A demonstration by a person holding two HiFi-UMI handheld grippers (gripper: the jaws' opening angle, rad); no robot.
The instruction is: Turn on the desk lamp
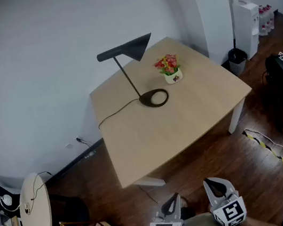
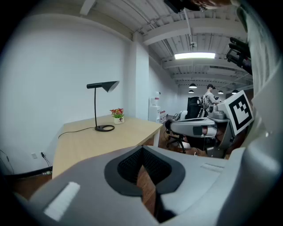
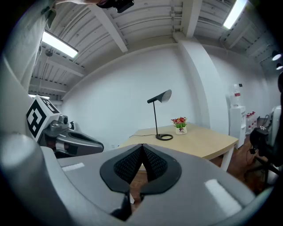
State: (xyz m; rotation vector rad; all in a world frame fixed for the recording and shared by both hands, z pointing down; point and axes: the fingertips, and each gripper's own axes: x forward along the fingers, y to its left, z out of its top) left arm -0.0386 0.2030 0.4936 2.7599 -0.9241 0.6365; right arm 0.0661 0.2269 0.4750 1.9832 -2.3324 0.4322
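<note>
A black desk lamp [image 1: 133, 73] stands on a light wooden table [image 1: 200, 105], with its ring base [image 1: 153, 98] near the table's middle and its cone shade [image 1: 139, 46] up by the wall. The lamp looks unlit. It also shows far off in the left gripper view as the lamp [image 2: 101, 106] and in the right gripper view as the lamp [image 3: 159, 115]. Both grippers hang low at the bottom of the head view, well short of the table. My left gripper [image 1: 171, 202] is shut on nothing. My right gripper [image 1: 215, 184] is shut too, empty.
A small pot of red flowers [image 1: 169, 68] sits right of the lamp. The lamp's cord [image 1: 115, 112] runs off the table's left edge. A round side table [image 1: 35, 209] stands at the left, a water dispenser [image 1: 246, 18] at the back right, and cables [image 1: 278, 150] cross the floor.
</note>
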